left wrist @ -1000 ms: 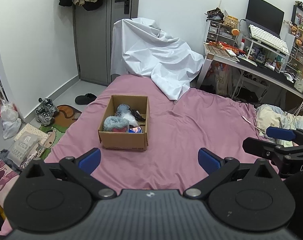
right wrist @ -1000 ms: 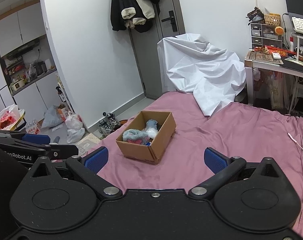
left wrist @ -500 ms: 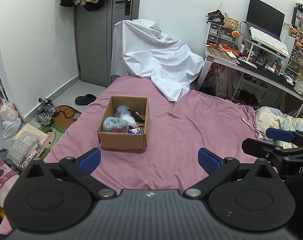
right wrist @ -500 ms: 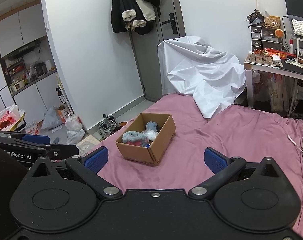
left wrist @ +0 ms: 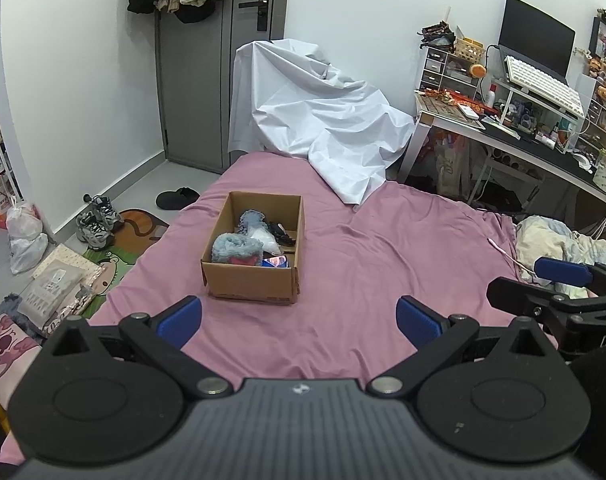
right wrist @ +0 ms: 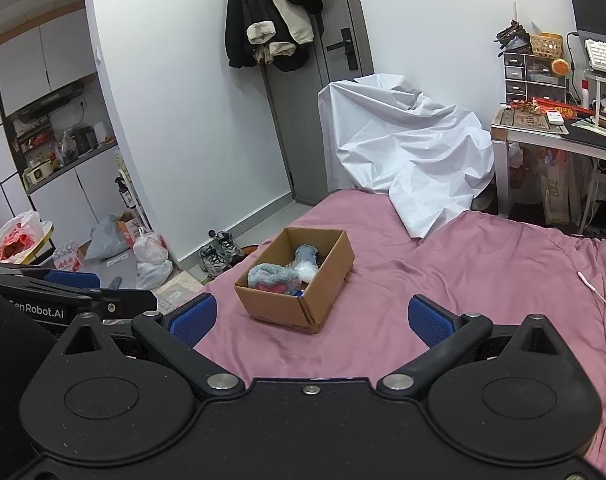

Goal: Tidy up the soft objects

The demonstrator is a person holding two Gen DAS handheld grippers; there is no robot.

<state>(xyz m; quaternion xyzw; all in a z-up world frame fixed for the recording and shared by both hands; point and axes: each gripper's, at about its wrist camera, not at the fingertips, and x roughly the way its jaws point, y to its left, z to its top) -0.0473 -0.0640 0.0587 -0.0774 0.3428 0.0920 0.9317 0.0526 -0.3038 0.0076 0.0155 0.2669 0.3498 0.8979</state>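
An open cardboard box (left wrist: 255,280) stands on the pink bed (left wrist: 363,280). It holds a fluffy blue soft item (left wrist: 235,248), a white soft item (left wrist: 265,238), a black item and a small coloured packet. It also shows in the right wrist view (right wrist: 287,308), with the blue fluffy item (right wrist: 271,274) inside. My left gripper (left wrist: 299,320) is open and empty, held above the bed short of the box. My right gripper (right wrist: 311,318) is open and empty too, to the right of the left one.
A white sheet (left wrist: 319,120) drapes over a chair at the bed's far end. A cluttered desk (left wrist: 523,128) stands at the right. Crumpled bedding (left wrist: 555,244) lies on the bed's right side. Shoes (left wrist: 97,220), bags and mats lie on the floor at the left.
Both grippers have pulled back and risen slightly, so the box sits a little farther off. Both stay open and empty.
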